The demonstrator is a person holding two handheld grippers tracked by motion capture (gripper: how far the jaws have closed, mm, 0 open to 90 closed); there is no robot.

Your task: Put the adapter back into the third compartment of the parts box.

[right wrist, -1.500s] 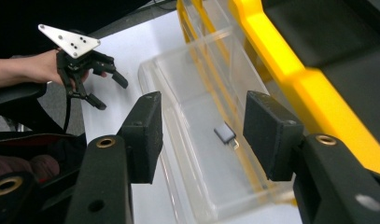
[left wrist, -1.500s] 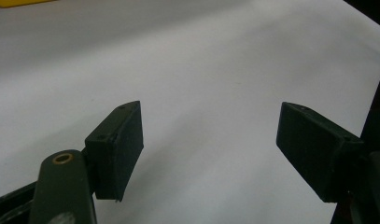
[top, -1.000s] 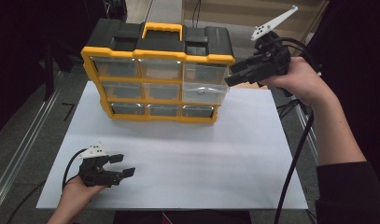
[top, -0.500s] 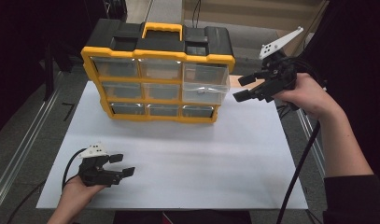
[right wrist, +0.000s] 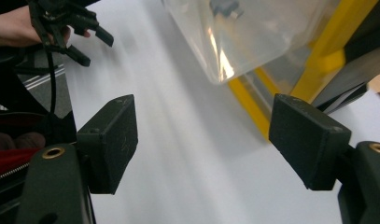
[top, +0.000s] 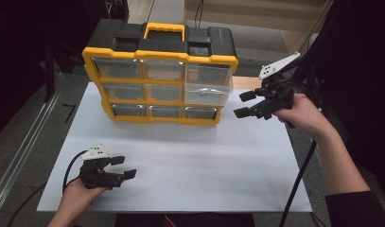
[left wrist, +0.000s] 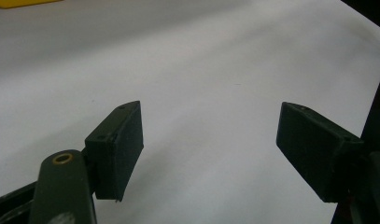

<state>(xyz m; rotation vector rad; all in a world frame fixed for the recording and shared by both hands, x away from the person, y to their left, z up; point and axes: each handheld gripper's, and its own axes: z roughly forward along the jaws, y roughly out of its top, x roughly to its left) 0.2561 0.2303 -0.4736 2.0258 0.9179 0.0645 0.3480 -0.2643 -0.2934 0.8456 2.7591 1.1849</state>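
the left gripper [top: 115, 168] was held low at the near left of the white surface [top: 180, 161], its fingers [left wrist: 117, 149] spread wide with nothing between them, well apart from everything else.

further in, at the middle of the surface, a yellow and black drawer cabinet [top: 157, 71] was stood upright with a yellow handle [top: 164, 29] on top. its nine clear drawers were arranged in three rows, and the right-hand drawer of the middle row, the pulled-out drawer [top: 209, 90], was seen projecting from the front. in the right gripper view a small dark item [right wrist: 225, 8] was made out inside it, too blurred to identify.

the drawer was judged to be light, thin, stiff plastic, smooth and somewhat slippery, best taken by its front lip or by both side walls with gentle pressure.

at the right, the right gripper [top: 244, 104] was held just beside that drawer, not touching it, its fingers [right wrist: 110, 140] wide apart and empty.
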